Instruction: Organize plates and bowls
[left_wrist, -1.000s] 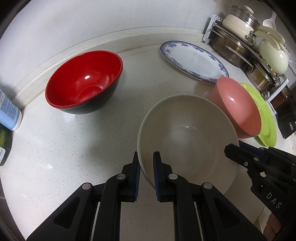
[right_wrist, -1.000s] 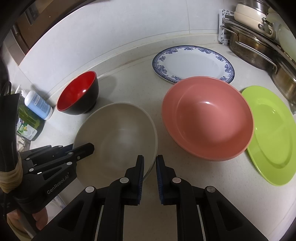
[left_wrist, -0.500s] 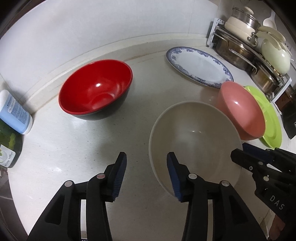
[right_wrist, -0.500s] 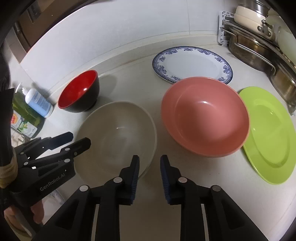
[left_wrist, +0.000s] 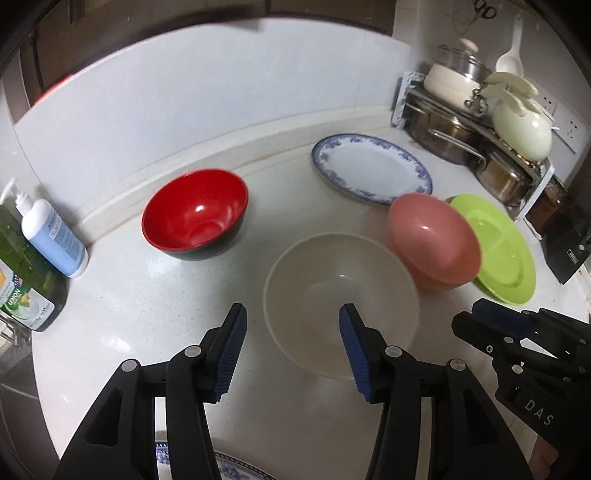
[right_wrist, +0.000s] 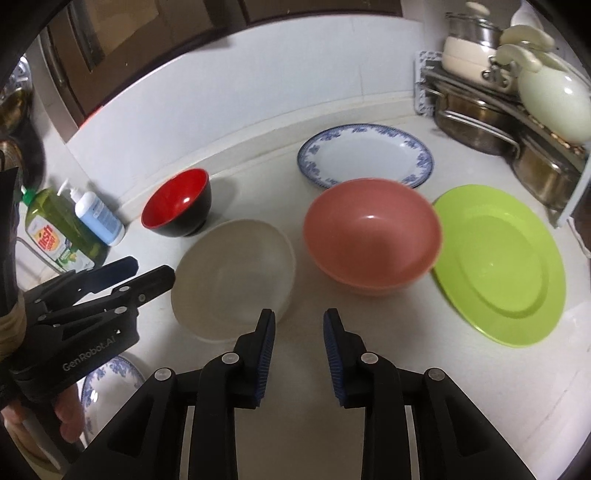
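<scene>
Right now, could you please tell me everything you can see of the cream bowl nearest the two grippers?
The cream bowl is wide, plain and matte, plastic or melamine by its look, and empty. It sits upright on the white speckled counter, between the red-and-black bowl and the pink bowl, whether it touches the pink one is unclear. Nothing grips it: the left gripper is open just above its near rim, and the right gripper is open beside it.
</scene>
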